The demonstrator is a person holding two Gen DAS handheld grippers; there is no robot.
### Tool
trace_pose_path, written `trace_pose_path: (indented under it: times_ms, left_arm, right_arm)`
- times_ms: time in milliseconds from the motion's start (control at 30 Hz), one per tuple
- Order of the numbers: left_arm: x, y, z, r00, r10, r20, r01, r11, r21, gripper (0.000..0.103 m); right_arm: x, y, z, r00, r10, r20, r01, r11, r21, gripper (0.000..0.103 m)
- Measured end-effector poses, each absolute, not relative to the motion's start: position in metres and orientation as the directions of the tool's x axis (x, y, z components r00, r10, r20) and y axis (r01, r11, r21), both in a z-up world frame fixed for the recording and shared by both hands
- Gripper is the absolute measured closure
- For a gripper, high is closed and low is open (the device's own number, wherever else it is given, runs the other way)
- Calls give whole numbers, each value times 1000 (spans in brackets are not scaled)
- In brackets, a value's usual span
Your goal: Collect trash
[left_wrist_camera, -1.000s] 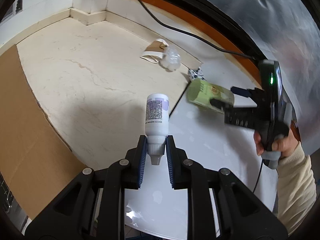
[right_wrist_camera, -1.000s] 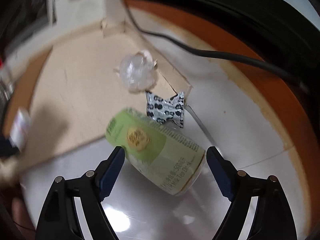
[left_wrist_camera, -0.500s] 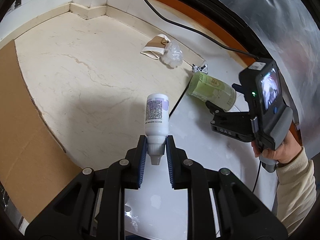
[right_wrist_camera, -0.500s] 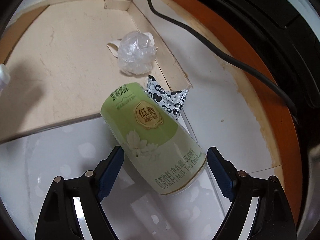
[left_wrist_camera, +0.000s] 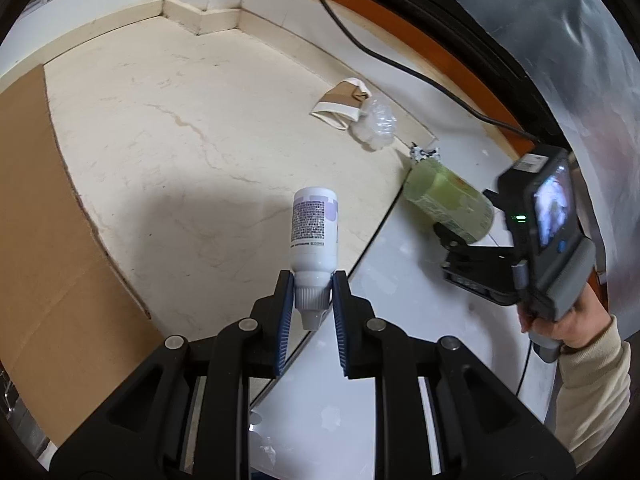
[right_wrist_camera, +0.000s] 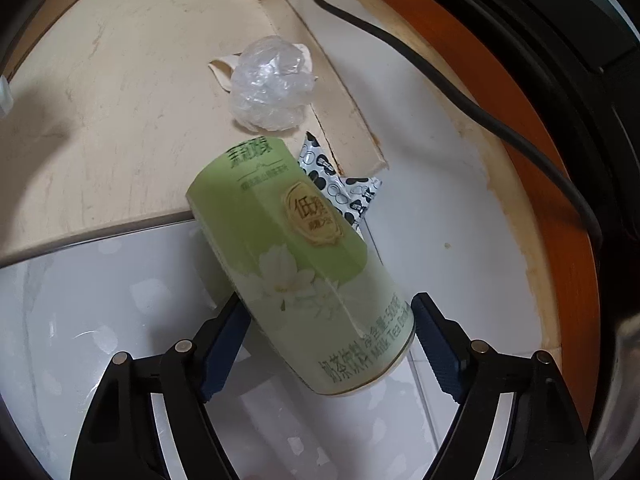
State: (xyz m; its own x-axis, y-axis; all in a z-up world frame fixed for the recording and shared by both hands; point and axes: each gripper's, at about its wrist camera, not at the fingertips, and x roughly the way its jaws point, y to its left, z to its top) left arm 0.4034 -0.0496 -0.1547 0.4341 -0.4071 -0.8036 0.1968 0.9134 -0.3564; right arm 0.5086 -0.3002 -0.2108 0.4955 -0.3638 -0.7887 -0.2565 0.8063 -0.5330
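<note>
My left gripper (left_wrist_camera: 313, 292) is shut on the cap end of a small white bottle (left_wrist_camera: 315, 234) with a purple label, held above the floor. My right gripper (right_wrist_camera: 330, 316) has its jaws wide around the lower end of a green milk tea can (right_wrist_camera: 296, 256); the can also shows in the left wrist view (left_wrist_camera: 446, 200), tilted. A crumpled clear plastic wad (right_wrist_camera: 270, 84), a flattened paper cup (left_wrist_camera: 342, 104) and a black-and-white patterned wrapper (right_wrist_camera: 344, 188) lie on the floor beyond the can.
A brown cardboard sheet (left_wrist_camera: 48, 240) covers the floor at left. A black cable (right_wrist_camera: 460, 96) runs along the orange strip by the wall. A glossy white tile (left_wrist_camera: 400, 320) lies under both grippers. Skirting meets in a corner (left_wrist_camera: 200, 20) at the back.
The right gripper and the green can have moved closer to the wrapper and plastic wad, and the can fills more of the right view. The left gripper keeps its hold on the white bottle.
</note>
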Motion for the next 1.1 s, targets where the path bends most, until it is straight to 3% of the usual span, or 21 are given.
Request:
trace_pose_path:
  times_ms: [333, 667, 933, 1100]
  left_arm:
    - [371, -40, -147, 445, -406, -798, 222, 913, -341, 86]
    - [288, -41, -122, 446, -446, -776, 301, 891, -339, 86]
    - [203, -24, -123, 422, -483, -767, 340, 869, -360, 86]
    - [148, -7, -148, 406, -464, -787, 353, 874, -333, 86]
  right_arm:
    - [448, -335, -169, 479, -189, -857, -113, 955, -273, 23]
    - [293, -314, -129, 514, 96, -852, -11, 994, 105, 23]
    - [177, -249, -99, 577, 258, -775, -92, 963, 252, 22]
    - [117, -221, -103, 580, 279, -765, -129, 959, 251, 22]
